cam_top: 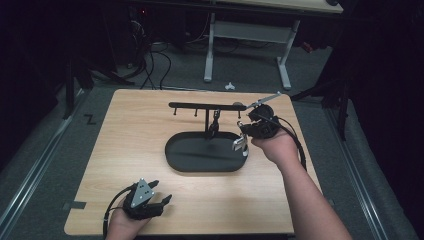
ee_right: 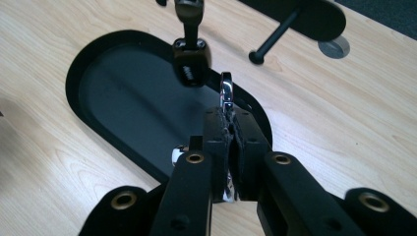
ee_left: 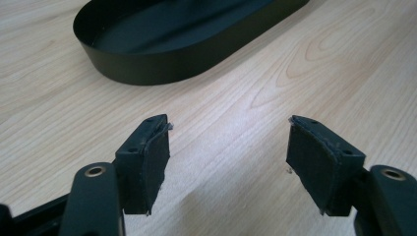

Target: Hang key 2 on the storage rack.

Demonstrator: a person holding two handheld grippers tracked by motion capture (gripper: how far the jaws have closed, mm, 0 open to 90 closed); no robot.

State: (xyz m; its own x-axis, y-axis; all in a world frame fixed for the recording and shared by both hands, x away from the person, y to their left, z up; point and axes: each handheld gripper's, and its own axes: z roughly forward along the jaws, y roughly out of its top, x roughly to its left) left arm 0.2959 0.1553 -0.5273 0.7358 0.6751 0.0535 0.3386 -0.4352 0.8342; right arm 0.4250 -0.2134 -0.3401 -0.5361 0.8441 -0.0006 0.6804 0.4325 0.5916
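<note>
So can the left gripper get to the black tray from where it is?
Probably yes: the left gripper is open, with bare table between it and the tray, and nothing in the way.

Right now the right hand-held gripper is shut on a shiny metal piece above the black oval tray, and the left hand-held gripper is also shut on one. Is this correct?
Not quite. The left hand-held gripper is open and holds nothing, as the left gripper view shows. The right hand-held gripper is indeed shut on the shiny metal piece above the black oval tray.
</note>
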